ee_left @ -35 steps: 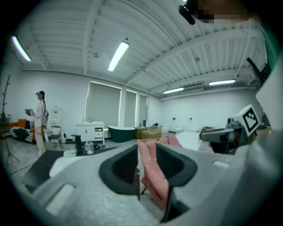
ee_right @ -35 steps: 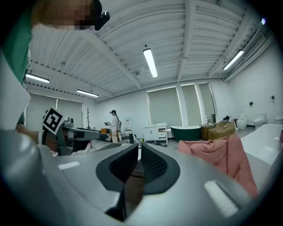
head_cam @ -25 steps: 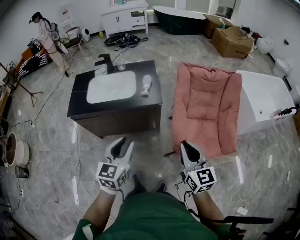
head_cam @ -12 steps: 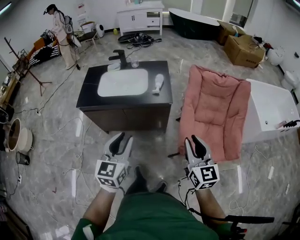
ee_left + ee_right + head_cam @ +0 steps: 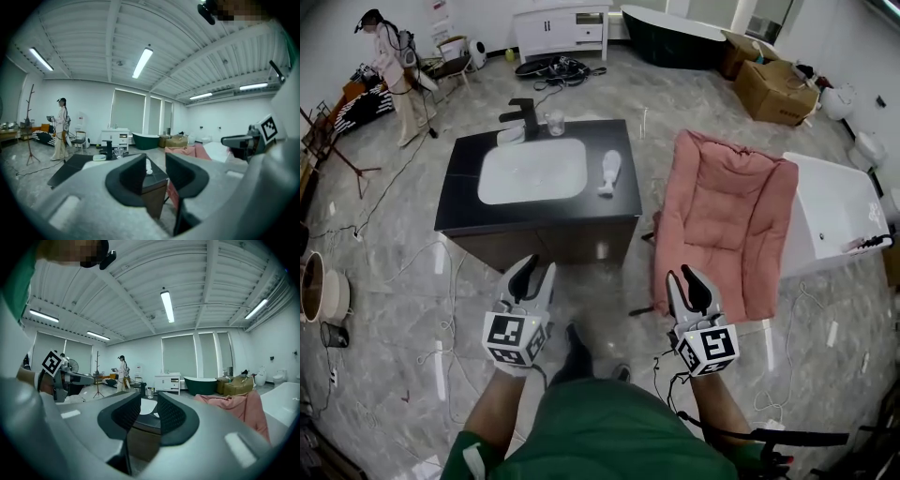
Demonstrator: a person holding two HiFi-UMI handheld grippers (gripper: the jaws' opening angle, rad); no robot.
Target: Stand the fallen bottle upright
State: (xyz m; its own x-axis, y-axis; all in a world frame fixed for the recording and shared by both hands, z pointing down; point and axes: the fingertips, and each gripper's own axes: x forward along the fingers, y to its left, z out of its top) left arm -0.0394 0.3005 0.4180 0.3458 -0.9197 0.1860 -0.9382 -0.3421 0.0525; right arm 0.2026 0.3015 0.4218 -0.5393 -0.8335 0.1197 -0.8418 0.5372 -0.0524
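1. The bottle (image 5: 609, 173) is lying on its side on the black worktop (image 5: 600, 211), just right of the white basin (image 5: 532, 171) and near the worktop's right edge.
2. A black faucet (image 5: 522, 114) and a clear glass (image 5: 553, 122) are standing behind the basin.
3. The left tool (image 5: 534, 274) is hovering over the floor in front of the worktop, well apart from the bottle. Its jaws are standing a little apart and gripping nothing.
4. In the left gripper view, the bottle (image 5: 148, 166) is showing far off through the gap between that tool's (image 5: 156, 159) jaws.
5. The right tool (image 5: 686, 279) is hovering beside a pink cushion (image 5: 727, 216). Its jaws are also slightly parted and empty, as the right gripper view (image 5: 149, 401) is showing.
6. A white tub (image 5: 834, 211) is sitting right of the cushion.
7. A person (image 5: 389, 56) is standing at the far back left.
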